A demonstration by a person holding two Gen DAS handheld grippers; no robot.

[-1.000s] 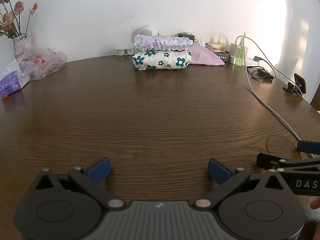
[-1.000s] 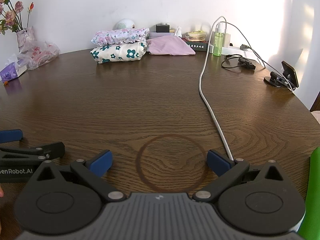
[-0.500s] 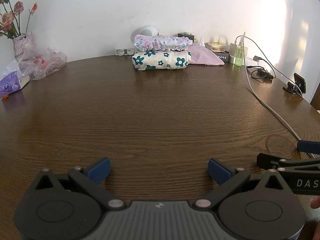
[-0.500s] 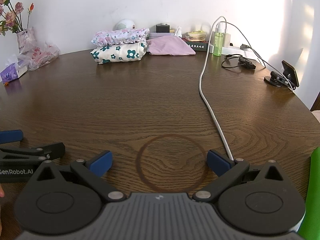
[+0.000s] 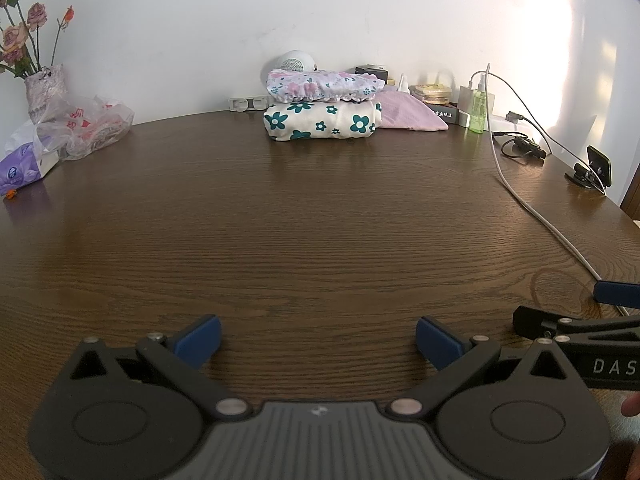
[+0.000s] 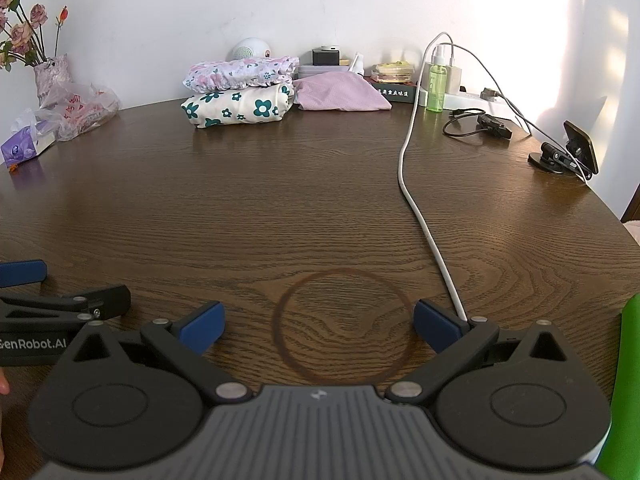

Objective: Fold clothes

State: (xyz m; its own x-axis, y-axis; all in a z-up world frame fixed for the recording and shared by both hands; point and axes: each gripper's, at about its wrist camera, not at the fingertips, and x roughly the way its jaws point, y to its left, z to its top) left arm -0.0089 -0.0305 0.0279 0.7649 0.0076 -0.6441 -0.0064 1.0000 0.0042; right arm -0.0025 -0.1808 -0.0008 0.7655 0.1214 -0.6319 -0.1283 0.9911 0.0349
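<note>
Plain white wall [image 5: 200, 32] behind a big round dark wood-grain table [image 5: 320, 220]. Bright sunlight washes out the wall's right side [image 6: 580, 20], and there's a faint ring stain [image 6: 344, 328] in the tabletop near the front.

Table [image 5: 320, 220] glossy grained wood; folded clothes [image 5: 322, 122] soft printed cloth.

Folded clothes: three, a pink floral bundle [image 6: 240, 73] on a teal-flower bundle [image 6: 236, 109], a plain pink one [image 6: 340, 92] beside
Grippers: two, left [image 5: 318, 340] and right [image 6: 318, 326]
Vase: one [image 6: 50, 78]
Green bottle: one [image 6: 436, 82]
Plastic bag: one [image 6: 80, 110]
White cable: one [image 6: 416, 196]
Desk: one [image 6: 300, 200]
</note>
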